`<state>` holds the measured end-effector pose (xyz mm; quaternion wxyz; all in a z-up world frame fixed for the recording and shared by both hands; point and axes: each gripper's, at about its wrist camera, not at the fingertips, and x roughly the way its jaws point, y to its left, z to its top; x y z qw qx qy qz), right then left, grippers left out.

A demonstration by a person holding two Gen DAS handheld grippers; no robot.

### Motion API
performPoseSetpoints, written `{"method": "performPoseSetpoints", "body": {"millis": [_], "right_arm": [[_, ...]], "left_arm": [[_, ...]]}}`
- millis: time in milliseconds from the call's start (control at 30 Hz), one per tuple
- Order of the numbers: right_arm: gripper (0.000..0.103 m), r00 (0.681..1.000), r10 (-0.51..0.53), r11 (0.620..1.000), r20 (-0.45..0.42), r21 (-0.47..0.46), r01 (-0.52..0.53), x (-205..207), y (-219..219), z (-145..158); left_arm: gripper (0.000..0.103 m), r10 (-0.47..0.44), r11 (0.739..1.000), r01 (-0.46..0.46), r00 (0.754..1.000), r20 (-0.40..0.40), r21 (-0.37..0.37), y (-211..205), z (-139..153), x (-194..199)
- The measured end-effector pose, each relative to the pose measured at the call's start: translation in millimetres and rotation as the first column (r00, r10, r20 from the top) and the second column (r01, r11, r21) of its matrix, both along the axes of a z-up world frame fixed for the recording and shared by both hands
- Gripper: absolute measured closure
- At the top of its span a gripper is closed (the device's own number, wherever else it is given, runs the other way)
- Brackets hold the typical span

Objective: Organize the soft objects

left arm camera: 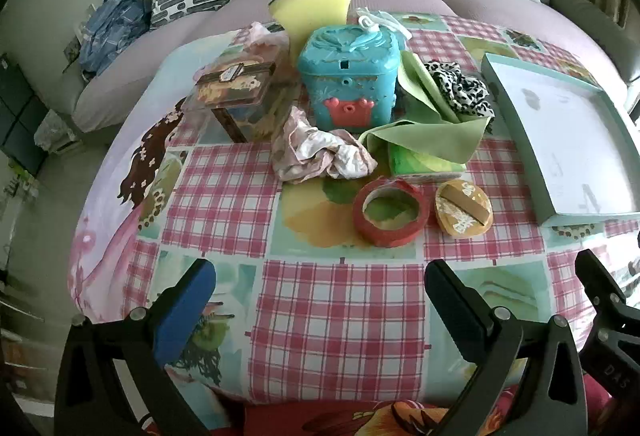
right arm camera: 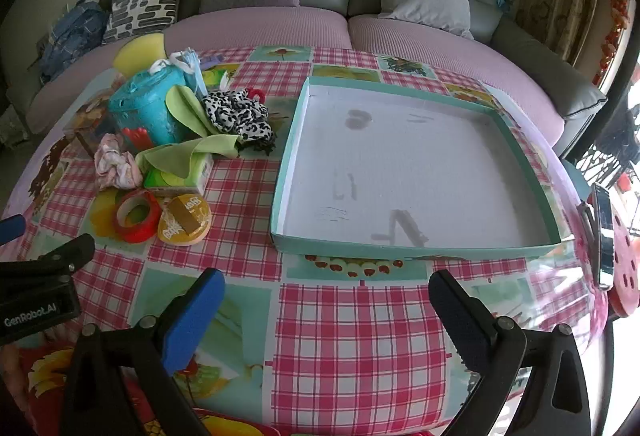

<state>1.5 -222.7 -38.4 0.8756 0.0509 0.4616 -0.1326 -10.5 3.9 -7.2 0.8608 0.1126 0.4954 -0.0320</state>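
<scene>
Nothing looks sorted yet: the tray (right arm camera: pixel 416 163) is lying bare at the 1 o'clock side of the surface (right arm camera: pixel 352 324), well apart from the heap at 10 o'clock in the right wrist view.

Both tools are hanging spread wide and gripping nothing, tilted down over the near edge. The left tool (left arm camera: pixel 320 308) is facing the heap; the right tool (right arm camera: pixel 326 316) is facing the tray.

The soft things are all waiting in the heap:
- pink scrunchie (left arm camera: pixel 320 155), at the front, touching the green cloth (left arm camera: pixel 424 139)
- spotted scrunchie (left arm camera: pixel 460 87), resting on that cloth at 2 o'clock of the blue box (left arm camera: pixel 350 75)
- sponge (left arm camera: pixel 310 9), standing behind the box at 12 o'clock
- puff (left arm camera: pixel 464 211), just beside the tape (left arm camera: pixel 390 211), nearest the tools

The hard box, the clear case (left arm camera: pixel 236 87) and the tape are sitting among them, so I judge the whole job is still ahead.
</scene>
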Motion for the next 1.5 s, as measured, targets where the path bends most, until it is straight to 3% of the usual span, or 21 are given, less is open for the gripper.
{"method": "performPoseSetpoints", "body": {"millis": [1500], "right_arm": [[0.000,1.000,-0.002,1.000,-0.005,0.001,0.002,-0.3,-1.4,-1.5]], "left_arm": [[0.000,0.048,0.999,-0.048,0.998,-0.029,0.000,1.3,-3.7,5.4]]}}
